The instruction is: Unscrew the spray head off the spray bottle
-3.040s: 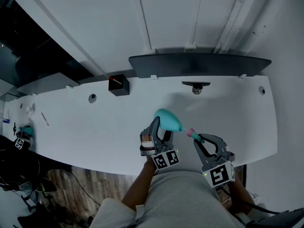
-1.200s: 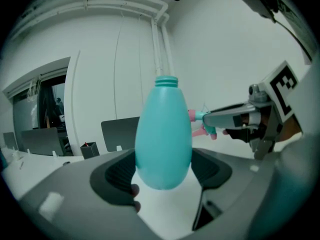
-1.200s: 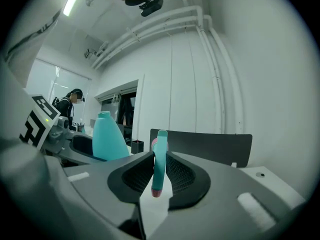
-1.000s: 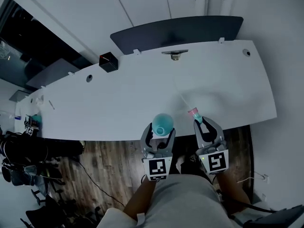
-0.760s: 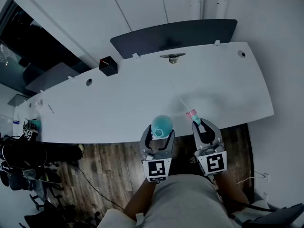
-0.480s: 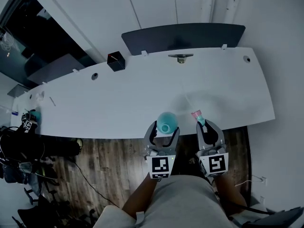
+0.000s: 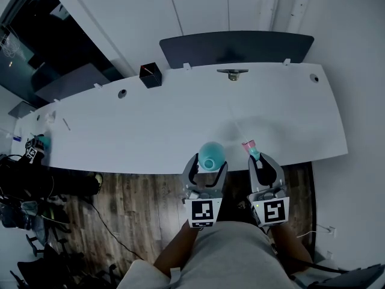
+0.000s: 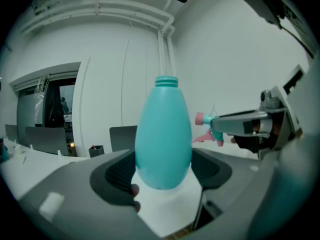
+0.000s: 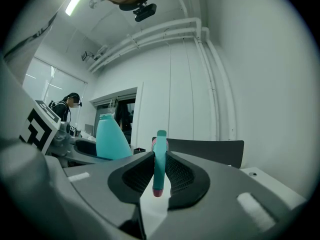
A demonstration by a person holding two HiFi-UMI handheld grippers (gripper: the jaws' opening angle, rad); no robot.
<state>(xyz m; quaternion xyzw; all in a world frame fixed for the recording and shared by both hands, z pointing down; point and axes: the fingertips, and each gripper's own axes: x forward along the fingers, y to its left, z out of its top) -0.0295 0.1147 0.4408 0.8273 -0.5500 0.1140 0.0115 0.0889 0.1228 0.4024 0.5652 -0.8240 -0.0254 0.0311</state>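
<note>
A person holds a two-jaw gripper in each hand above the near edge of a white table. The left gripper clamps the belly of a teal spray bottle. The bottle stands upright, long axis vertical, with its neck bare and its mouth open.

Just to the bottle's right, clear of it and near neck height, the right gripper pinches the teal-and-pink spray head between its pads. A faint dip tube trails from the head, pointing away from the person. The head looks fully off, so the unscrewing seems done.

The bottle is opaque, so whether it holds liquid cannot be told.
</note>
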